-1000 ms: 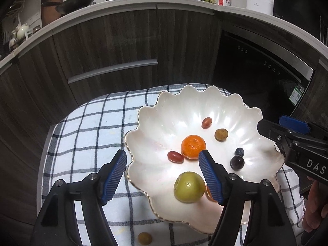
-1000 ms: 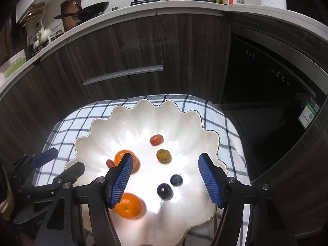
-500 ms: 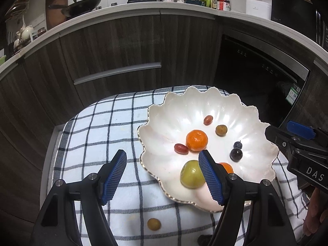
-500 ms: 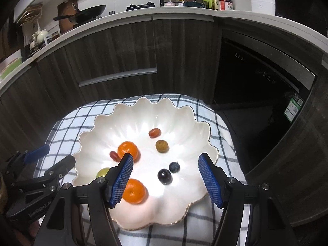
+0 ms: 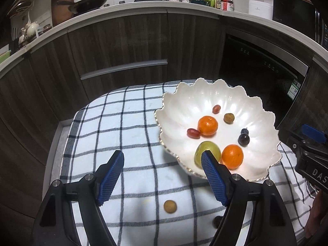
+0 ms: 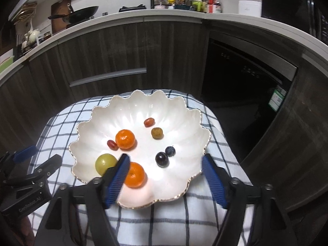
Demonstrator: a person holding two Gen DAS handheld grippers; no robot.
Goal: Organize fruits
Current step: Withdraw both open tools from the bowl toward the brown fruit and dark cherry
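Left gripper (image 5: pixel 162 164) gapes; red grape (image 5: pixel 193 133) lies crosswise.

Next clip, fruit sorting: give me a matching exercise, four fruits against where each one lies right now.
Things
1. green fruit
2. brown fruit on the cloth
3. blueberry
4. small red fruit

Places
A. touching the far orange, on its left
B. outside the bowl, on the checked cloth
C. beside the dark grape
D. in the bowl, near its left rim, left of the near orange

Pairs: 1-D, 2-B, 3-C, 4-A
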